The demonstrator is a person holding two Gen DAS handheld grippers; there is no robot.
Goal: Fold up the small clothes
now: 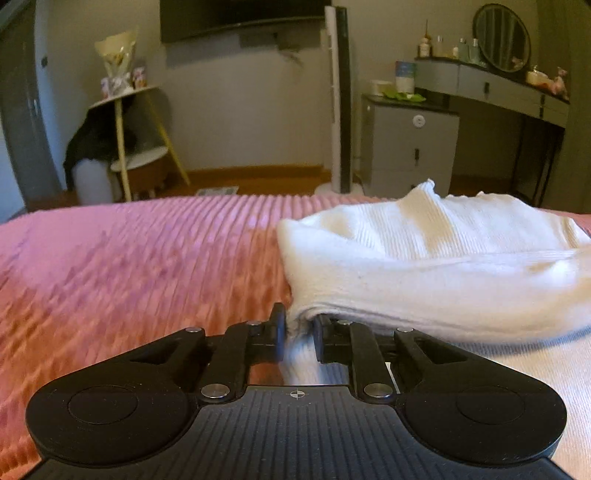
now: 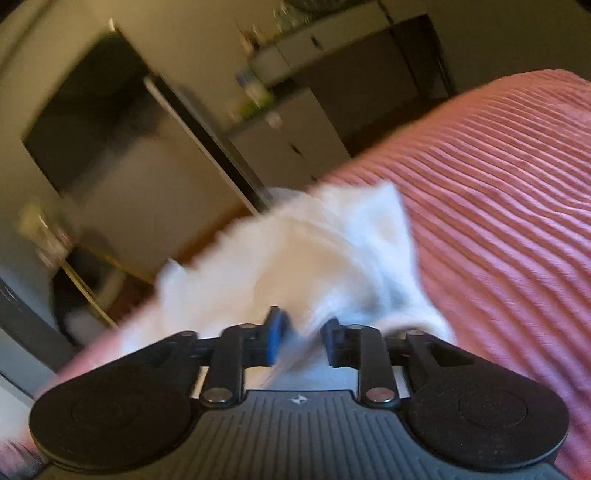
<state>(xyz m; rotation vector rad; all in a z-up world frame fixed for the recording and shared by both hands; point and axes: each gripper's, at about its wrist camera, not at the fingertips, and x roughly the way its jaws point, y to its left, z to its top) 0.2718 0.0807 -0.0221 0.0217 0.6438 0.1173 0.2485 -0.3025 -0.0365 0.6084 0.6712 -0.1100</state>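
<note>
A white ribbed knit garment [image 1: 424, 258] lies on the pink ribbed bedspread [image 1: 129, 266], partly folded over itself. My left gripper [image 1: 300, 334] is shut on a near edge of the garment, with cloth bunched between its fingers. In the right wrist view the same white garment [image 2: 314, 258] is blurred and lifted above the bedspread [image 2: 498, 203]. My right gripper [image 2: 303, 338] is shut on another edge of it, the cloth running out from between its fingers. That view is tilted.
Beyond the bed's far edge stand a tall tower fan [image 1: 340, 103], a grey drawer cabinet [image 1: 410, 147], a dressing table with a round mirror [image 1: 502, 37], and a small round shelf stand [image 1: 129, 140]. A dark screen [image 1: 240, 14] hangs on the wall.
</note>
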